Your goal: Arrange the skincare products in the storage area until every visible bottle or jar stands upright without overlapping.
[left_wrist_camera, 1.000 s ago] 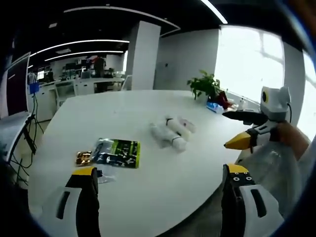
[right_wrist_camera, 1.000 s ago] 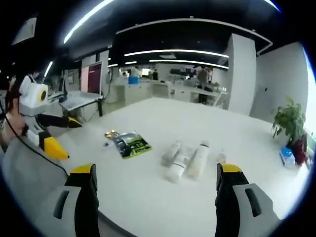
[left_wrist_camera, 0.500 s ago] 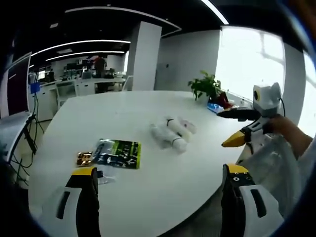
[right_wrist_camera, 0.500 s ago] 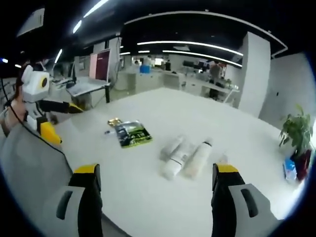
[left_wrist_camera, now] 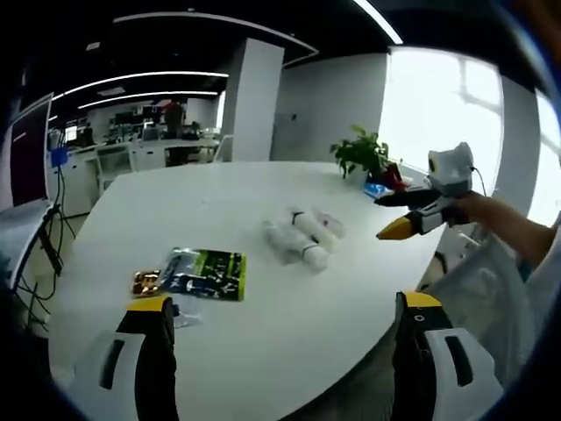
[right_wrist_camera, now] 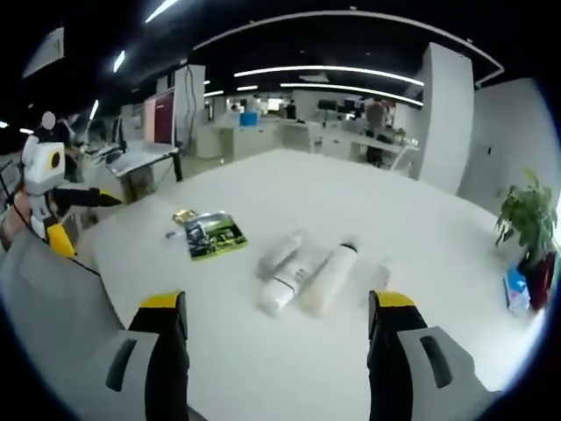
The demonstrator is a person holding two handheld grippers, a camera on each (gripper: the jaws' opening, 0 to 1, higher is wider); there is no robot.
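Observation:
Three white bottles lie on their sides in a tight cluster on the white table; in the right gripper view the cluster lies ahead of my jaws, and a smaller clear item sits just right of it. My left gripper is open and empty at the table's near edge. My right gripper is open and empty too, and it hovers over the table edge right of the bottles. The left gripper shows at the far left.
A green and black sachet lies flat left of the bottles, a small gold packet beside it. A potted plant and a blue pack stand at the table's far edge. Office desks fill the background.
My right gripper has moved in over the table edge toward the bottles, which now look closer in its view. The left gripper and the bottles have stayed put.

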